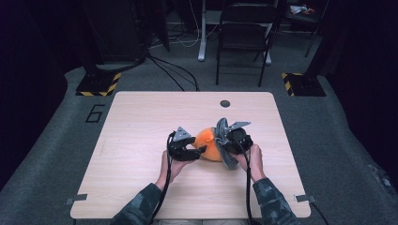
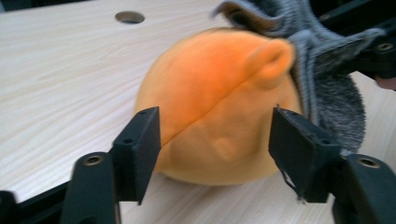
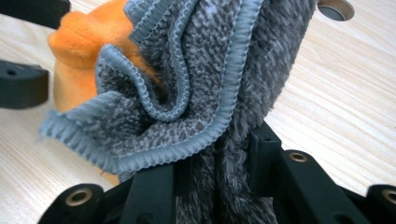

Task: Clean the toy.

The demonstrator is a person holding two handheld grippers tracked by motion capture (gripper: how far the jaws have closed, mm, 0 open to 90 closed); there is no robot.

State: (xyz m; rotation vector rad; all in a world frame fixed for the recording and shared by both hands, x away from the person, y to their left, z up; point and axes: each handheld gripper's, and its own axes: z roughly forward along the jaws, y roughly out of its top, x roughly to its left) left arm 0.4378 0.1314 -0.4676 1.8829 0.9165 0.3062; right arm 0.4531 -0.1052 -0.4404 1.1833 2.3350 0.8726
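The left gripper (image 1: 199, 150) lay low on the table (image 1: 141, 122), held from below by the left hand (image 1: 170, 165), its fingers (image 2: 140, 149) spread wide to either side of the orange plush toy (image 1: 209, 144), not closed on it. The light wooden table stood on grey carpet, a folding chair (image 1: 244, 33) beyond its far edge. Right of the toy, the right gripper (image 1: 226, 140) had its fingers (image 3: 154, 191) clamped on the grey fuzzy cloth (image 3: 196, 79), which pressed against the toy.
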